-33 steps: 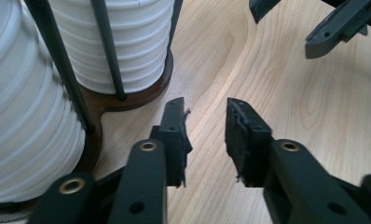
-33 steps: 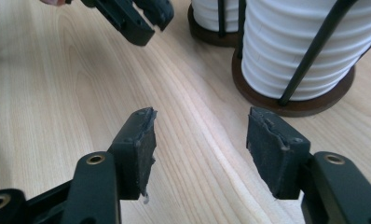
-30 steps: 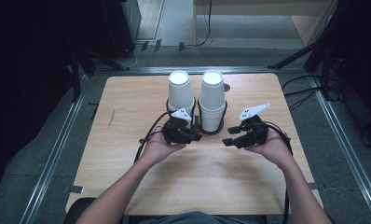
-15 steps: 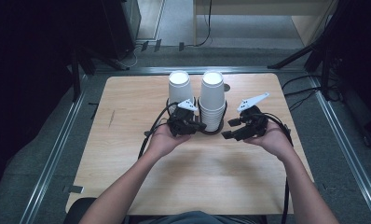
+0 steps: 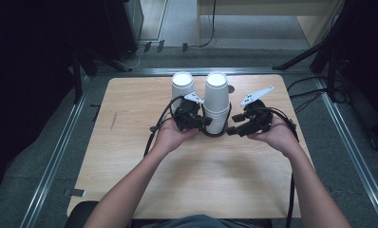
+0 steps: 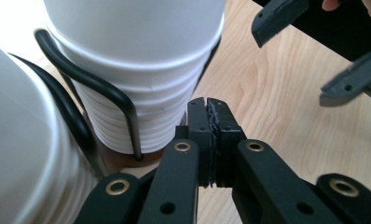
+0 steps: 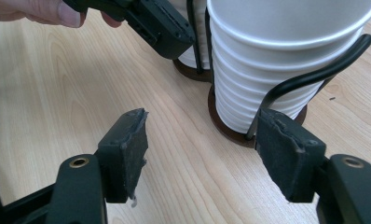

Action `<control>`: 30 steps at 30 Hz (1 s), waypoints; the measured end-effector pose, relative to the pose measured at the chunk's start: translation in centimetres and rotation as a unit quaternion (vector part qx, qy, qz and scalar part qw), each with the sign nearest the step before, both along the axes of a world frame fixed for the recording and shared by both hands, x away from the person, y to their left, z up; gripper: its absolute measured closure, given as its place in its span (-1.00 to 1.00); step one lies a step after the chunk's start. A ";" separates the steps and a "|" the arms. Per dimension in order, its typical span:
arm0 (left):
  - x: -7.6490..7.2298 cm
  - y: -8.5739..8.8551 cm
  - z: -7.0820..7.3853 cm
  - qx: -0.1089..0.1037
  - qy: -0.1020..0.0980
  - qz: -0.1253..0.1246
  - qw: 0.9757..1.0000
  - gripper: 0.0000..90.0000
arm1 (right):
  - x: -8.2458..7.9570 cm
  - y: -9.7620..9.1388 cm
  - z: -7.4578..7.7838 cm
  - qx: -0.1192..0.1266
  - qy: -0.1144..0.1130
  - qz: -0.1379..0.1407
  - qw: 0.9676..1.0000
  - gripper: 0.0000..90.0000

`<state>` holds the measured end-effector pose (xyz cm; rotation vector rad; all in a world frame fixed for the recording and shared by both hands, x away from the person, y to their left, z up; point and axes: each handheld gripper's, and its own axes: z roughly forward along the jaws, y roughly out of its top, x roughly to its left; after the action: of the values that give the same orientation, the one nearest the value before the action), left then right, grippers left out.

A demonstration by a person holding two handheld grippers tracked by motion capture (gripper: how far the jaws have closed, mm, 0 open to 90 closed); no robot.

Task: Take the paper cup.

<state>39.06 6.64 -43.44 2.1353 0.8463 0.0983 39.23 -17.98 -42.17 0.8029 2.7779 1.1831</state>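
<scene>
Cup stack (image 5: 216,102) untouched in its wire holder (image 6: 104,88); left gripper (image 6: 210,135) now clamped shut on nothing, right gripper (image 7: 200,149) jaws just opening, empty, beside it. Grab likely next.

text: none legible | labels: none — cups (image 5: 216,102) plain white | signs: none

— What is getting cut off in the left gripper view?
— The top edge is slicing off the taller cup stack (image 6: 141,70), and the left edge is cropping the shorter cup stack (image 6: 20,154).
— And from above?
— The left gripper (image 5: 191,116) is covering the foot of the shorter stack, and the wire holder (image 5: 214,133) is hiding mostly behind the cups.
</scene>
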 end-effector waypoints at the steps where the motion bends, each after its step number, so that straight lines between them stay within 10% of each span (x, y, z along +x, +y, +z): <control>1: 0.2 0.0 0.2 -0.001 0.002 0.005 1.000 0.98 | 0.1 0.0 0.2 0.001 0.004 -0.002 1.000 -0.25; 30: 0.6 -0.5 0.2 0.013 -0.010 0.022 1.000 0.93 | 4.8 2.5 6.3 -0.016 -0.033 -0.011 0.999 -0.51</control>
<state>39.67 6.09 -43.23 2.1362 0.8853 0.1541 44.00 -15.50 -35.89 0.7754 2.7196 1.1374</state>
